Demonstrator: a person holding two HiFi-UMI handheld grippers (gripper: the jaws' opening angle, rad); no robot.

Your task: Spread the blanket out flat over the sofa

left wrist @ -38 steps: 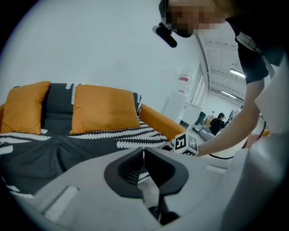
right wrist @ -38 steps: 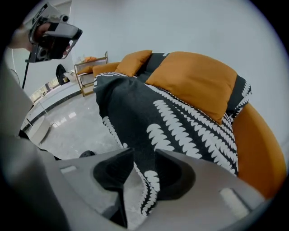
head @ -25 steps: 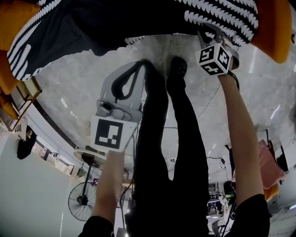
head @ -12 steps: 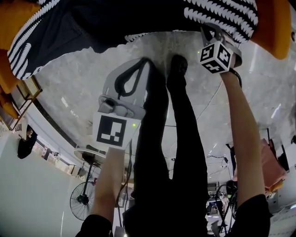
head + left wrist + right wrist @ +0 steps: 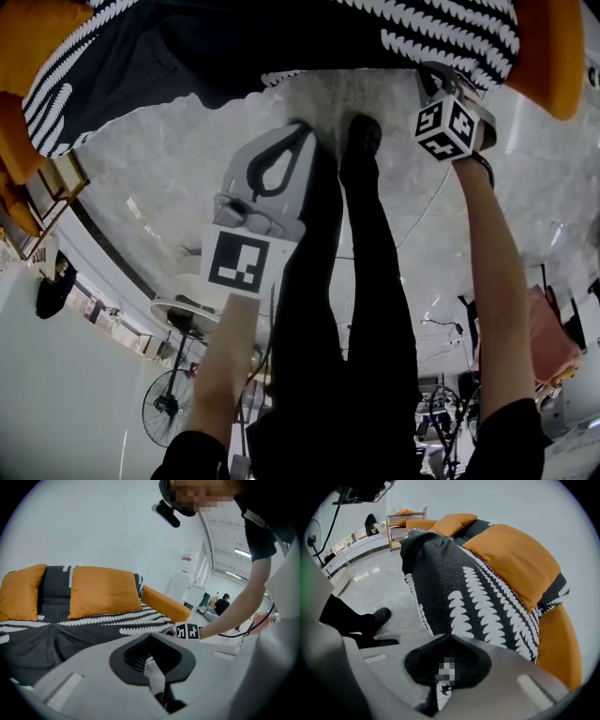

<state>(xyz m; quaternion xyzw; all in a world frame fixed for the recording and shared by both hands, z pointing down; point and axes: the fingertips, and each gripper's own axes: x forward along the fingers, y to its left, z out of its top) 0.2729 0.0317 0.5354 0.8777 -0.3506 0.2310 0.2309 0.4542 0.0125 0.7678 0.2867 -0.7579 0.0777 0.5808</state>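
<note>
1. The right gripper (image 5: 449,639) is the one at work. Its jaws have just been closing, and a thin fold of the blanket (image 5: 454,583) at its front hem appears nipped between them.
2. From that pinch the blanket runs away ahead and to the left of the tool. It forms a long ridge of black cloth with white leaf print, lying lengthwise along the sofa (image 5: 560,639) in front of the orange cushions (image 5: 511,559).
3. The left gripper (image 5: 298,129) has its jaws pressed together on nothing. It hangs over the floor (image 5: 169,178) beside the person's legs (image 5: 375,281), apart from the hem, which lies ahead of it.
4. The right hand is therefore the nearer one. Any spreading pull likely goes along the hem toward the sofa's orange arm, just right of the tool.
</note>
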